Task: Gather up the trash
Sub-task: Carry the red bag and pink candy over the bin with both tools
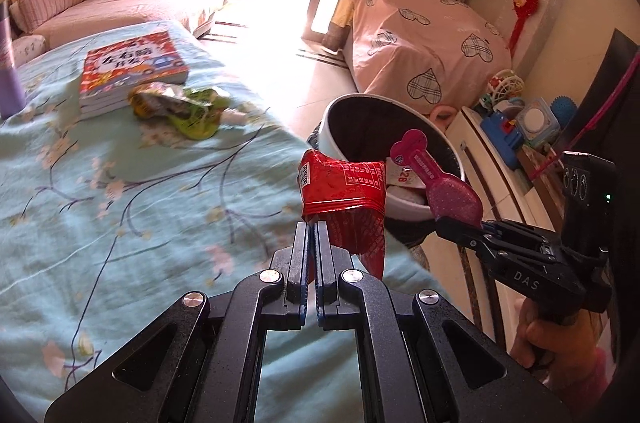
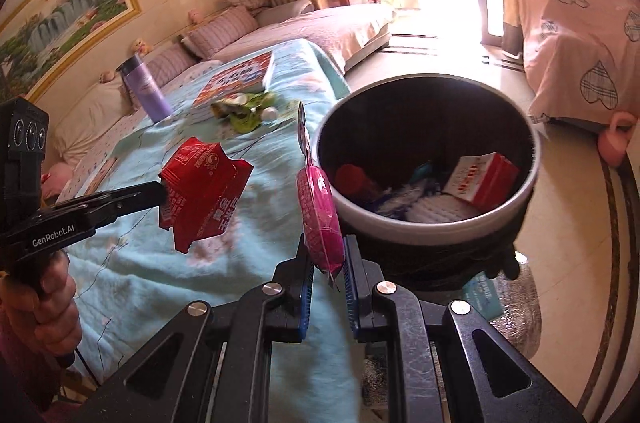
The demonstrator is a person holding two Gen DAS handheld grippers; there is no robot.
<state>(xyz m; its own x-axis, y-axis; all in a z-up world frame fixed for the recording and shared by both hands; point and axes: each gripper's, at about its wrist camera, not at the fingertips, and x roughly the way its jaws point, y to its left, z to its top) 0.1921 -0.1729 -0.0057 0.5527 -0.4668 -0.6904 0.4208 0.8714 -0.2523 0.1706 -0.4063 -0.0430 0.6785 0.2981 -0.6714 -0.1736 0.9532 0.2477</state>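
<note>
My left gripper (image 1: 313,228) is shut on a crumpled red wrapper (image 1: 344,191), held above the blue floral cloth near the table's right edge; it shows in the right wrist view (image 2: 202,189) too. My right gripper (image 2: 325,257) is shut on a pink spoon-shaped package (image 2: 318,207), close to the left rim of the trash bin (image 2: 428,223); the package also shows in the left wrist view (image 1: 440,183). The bin (image 1: 340,115) holds a red-white carton (image 2: 482,181) and other trash. A green crumpled wrapper (image 1: 180,105) lies on the cloth beside a book.
A red book stack (image 1: 128,71) and a purple bottle (image 2: 146,87) stand on the cloth-covered table (image 1: 120,207). A sofa (image 2: 312,23) lies behind. A pink heart-print covered piece (image 1: 424,51) and a toy shelf (image 1: 520,127) are at the right.
</note>
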